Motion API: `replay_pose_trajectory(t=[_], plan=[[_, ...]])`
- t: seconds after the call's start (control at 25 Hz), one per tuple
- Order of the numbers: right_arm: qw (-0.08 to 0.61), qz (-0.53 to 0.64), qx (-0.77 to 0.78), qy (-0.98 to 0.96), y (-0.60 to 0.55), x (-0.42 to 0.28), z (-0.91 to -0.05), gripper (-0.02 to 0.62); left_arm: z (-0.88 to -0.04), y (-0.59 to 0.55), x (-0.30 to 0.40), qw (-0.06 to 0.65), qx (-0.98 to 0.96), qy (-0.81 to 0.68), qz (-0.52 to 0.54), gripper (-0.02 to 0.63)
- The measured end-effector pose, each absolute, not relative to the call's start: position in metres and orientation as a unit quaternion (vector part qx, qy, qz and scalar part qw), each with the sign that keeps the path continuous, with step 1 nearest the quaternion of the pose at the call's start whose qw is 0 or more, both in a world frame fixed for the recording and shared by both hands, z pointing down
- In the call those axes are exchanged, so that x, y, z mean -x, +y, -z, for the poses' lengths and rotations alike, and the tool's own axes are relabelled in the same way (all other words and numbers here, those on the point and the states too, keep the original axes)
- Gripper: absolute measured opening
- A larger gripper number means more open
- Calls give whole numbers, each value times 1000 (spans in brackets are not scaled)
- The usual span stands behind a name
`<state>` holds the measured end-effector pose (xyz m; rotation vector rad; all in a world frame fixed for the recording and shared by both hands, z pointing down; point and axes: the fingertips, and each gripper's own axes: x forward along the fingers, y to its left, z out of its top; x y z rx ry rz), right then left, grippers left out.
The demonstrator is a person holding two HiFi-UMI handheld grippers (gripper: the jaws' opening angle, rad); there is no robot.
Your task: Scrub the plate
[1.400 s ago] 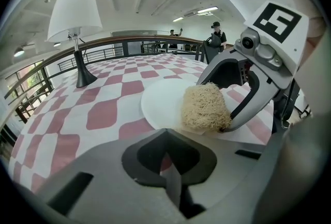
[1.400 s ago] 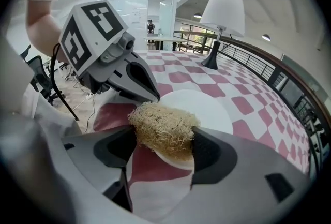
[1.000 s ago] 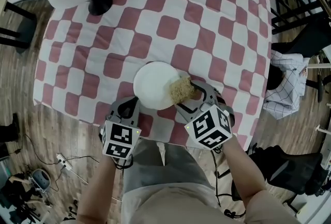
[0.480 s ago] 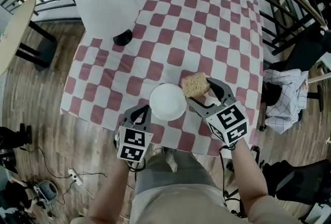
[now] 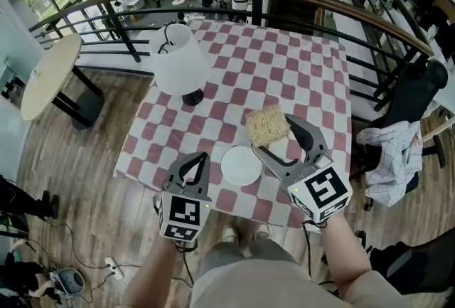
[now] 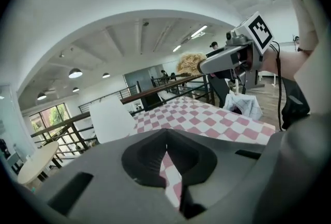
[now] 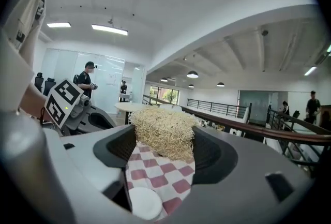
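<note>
I hold the right gripper [image 5: 274,134] raised, right of the plate [image 5: 242,165] on the counter [image 5: 284,72], fingers grasping the sponge [image 5: 266,125]. Left gripper [image 5: 201,157], left of the plate: fingers clenched, empty.

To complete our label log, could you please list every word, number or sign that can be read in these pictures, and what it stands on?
No readable words or numbers anywhere.
On the left hand-held gripper, the marker cube: black-and-white square pattern, no letters.
On the right hand-held gripper, the marker cube: likewise.
The plate, fibre scrub pad and checked tablecloth: unprinted.
</note>
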<state>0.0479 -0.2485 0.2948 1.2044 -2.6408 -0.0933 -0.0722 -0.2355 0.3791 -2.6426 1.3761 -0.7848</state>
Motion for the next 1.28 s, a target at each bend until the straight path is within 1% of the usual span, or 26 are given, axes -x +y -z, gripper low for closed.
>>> replay_pose_trajectory(t=[0.12, 0.24, 0.44, 0.56, 0.84, 1.0, 1.12, 1.28], plan=[[91, 63, -404, -908, -222, -45, -243, 331, -321, -219, 70, 72, 858, 462, 212, 14], [63, 93, -394, -912, -194, -42, -197, 331, -265, -197, 68, 99, 862, 471, 157, 14], [31, 155, -386, -909, -154, -38, -138, 331, -183, -160, 63, 127, 863, 486, 61, 14], [12, 177, -386, -905, -135, -39, -114, 331, -153, -146, 65, 118, 866, 484, 28, 14], [6, 196, -405, -893, -97, -54, -91, 331, -114, -108, 68, 134, 880, 456, -5, 14], [16, 193, -386, -902, -82, -41, -100, 331, -117, -93, 66, 129, 887, 443, 2, 14], [12, 168, -377, -911, -74, -34, -113, 331, -123, -87, 61, 124, 893, 432, 7, 14], [27, 155, -404, -901, -72, -36, -126, 331, -133, -83, 63, 110, 891, 441, -4, 14]])
